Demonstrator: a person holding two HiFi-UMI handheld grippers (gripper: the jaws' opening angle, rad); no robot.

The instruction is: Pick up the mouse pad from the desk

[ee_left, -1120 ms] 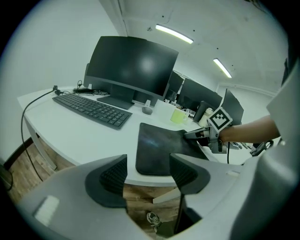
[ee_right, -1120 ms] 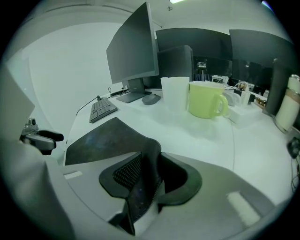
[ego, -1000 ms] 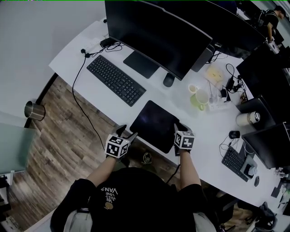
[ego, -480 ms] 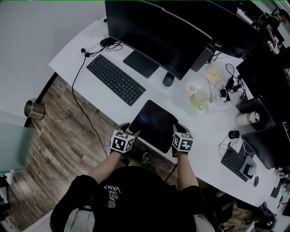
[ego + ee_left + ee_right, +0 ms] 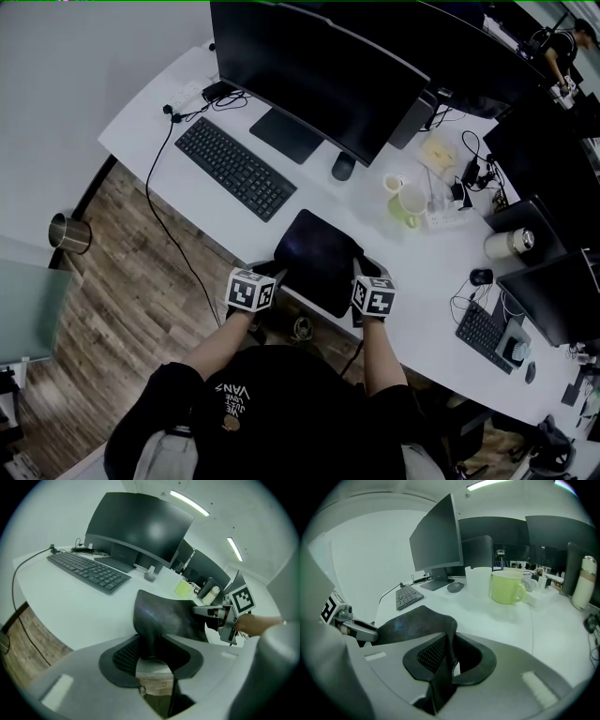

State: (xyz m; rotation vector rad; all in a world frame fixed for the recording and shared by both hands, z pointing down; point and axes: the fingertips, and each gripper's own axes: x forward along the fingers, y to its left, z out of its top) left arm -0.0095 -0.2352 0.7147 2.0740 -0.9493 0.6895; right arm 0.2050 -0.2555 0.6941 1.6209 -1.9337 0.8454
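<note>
The mouse pad point(image 5: 319, 258) could be pulled out of one grip, or folded, if the two sides are raised unevenly, because only its near corners are taken. The jaws of the left gripper point(image 5: 273, 276) and the right gripper point(image 5: 361, 269) are closing, each with a corner pinched between them. The pad is dark, thin and limp. It is seen at the near edge of the desk point(image 5: 187, 202), with the held corners curled upward.

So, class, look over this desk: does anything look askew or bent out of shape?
Yes: the mouse pad is not lying flat. Two opposite sides curl upward between the closing jaws of the left gripper and the right gripper.
</note>
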